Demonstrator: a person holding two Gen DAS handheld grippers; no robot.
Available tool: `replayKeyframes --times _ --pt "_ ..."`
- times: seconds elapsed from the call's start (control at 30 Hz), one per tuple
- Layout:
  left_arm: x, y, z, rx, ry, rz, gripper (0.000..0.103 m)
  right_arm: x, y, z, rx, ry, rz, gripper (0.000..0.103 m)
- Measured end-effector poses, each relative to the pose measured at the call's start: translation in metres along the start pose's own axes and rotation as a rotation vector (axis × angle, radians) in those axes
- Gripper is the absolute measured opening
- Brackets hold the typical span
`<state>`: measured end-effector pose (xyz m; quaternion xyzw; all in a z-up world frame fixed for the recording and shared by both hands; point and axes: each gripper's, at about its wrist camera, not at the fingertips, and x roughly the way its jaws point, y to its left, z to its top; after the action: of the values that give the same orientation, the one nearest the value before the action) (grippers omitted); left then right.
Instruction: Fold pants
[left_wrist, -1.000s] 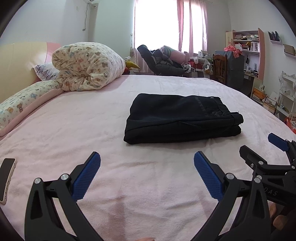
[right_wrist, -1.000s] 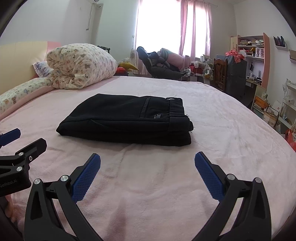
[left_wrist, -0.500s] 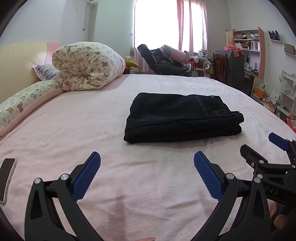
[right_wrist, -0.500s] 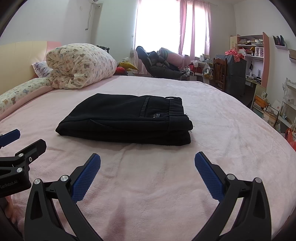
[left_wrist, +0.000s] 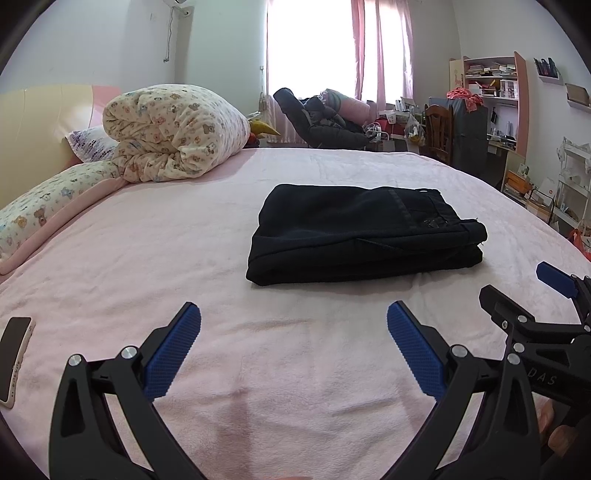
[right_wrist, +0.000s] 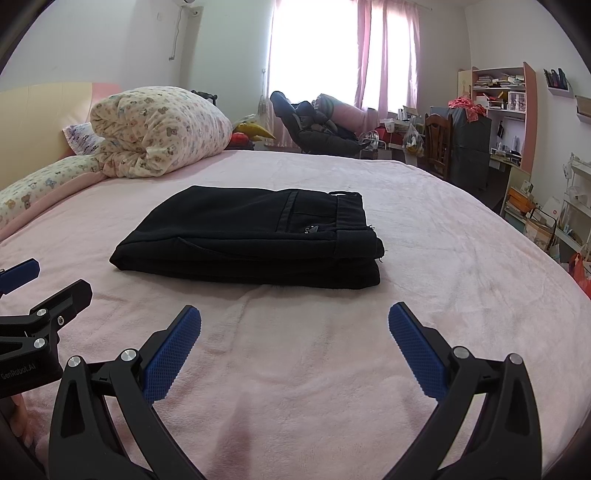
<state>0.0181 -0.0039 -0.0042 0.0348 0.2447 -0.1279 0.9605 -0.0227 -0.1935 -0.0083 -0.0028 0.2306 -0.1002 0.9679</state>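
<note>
Black pants (left_wrist: 362, 232) (right_wrist: 251, 236) lie folded into a compact rectangle on the pink bed sheet (left_wrist: 147, 266) (right_wrist: 461, 266), waistband end to the right. My left gripper (left_wrist: 293, 317) hovers low over the sheet in front of the pants, open and empty. My right gripper (right_wrist: 294, 317) is likewise open and empty, a short way in front of the bundle. Each gripper shows at the edge of the other's view: the right one's fingers (left_wrist: 554, 278) at the far right, the left one's fingers (right_wrist: 18, 273) at the far left. Neither touches the pants.
A rolled patterned duvet (left_wrist: 173, 133) and pillows (left_wrist: 40, 210) lie at the head of the bed on the left. A phone (left_wrist: 13, 360) rests near the sheet's left edge. A dark recliner (left_wrist: 321, 122), a wooden chair (left_wrist: 437, 129) and shelves (left_wrist: 495, 96) stand beyond the bed.
Both grippers have drifted back very slightly from the pants; the pants lie unmoved and both grippers stay open.
</note>
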Motion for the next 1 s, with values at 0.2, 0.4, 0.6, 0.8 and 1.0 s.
replayKeyframes --times 0.2,0.4,0.6,0.8,1.0 --pt "-0.0002 -0.0010 -0.0012 0.005 0.001 0.000 0.101 0.0004 -0.0008 0.0001 0.002 0.002 0.000 0.102" --pt "-0.0002 -0.0012 -0.0009 0.006 0.002 -0.001 0.101 0.0009 -0.0034 -0.0012 0.006 0.003 -0.002 0.102" --pt "0.0000 -0.0012 -0.0012 0.007 0.004 0.000 0.101 0.0011 -0.0043 -0.0006 0.009 0.004 -0.002 0.102" --pt "0.0010 0.0002 -0.0014 0.007 -0.002 0.011 0.101 0.0015 -0.0055 -0.0004 0.008 0.005 -0.001 0.102" --pt "0.0018 0.0013 -0.0010 0.009 -0.003 0.009 0.101 0.0016 -0.0066 -0.0005 0.010 0.005 -0.001 0.102"
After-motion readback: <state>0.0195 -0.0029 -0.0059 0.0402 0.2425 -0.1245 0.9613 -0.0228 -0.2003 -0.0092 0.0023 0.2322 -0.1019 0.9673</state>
